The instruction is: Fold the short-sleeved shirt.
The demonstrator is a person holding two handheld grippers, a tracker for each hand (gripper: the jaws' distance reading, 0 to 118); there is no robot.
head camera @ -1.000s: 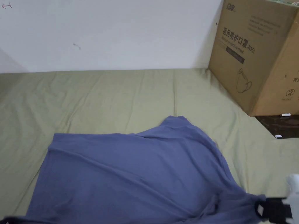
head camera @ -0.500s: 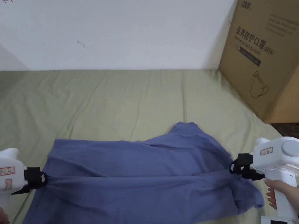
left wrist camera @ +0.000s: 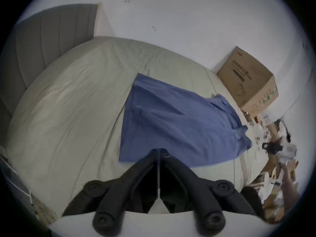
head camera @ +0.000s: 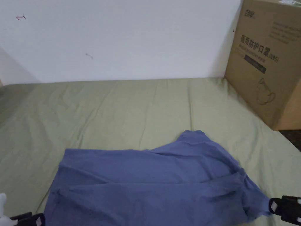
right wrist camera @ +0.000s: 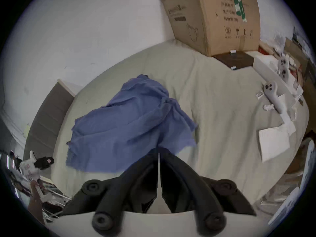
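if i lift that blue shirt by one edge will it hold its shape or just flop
It would probably flop: the blue shirt lies in soft folds and ridges on the green sheet, so the cloth looks limp. It seems thin and light, bunching near the right claw. Pushed, it would likely wrinkle rather than slide as one piece.
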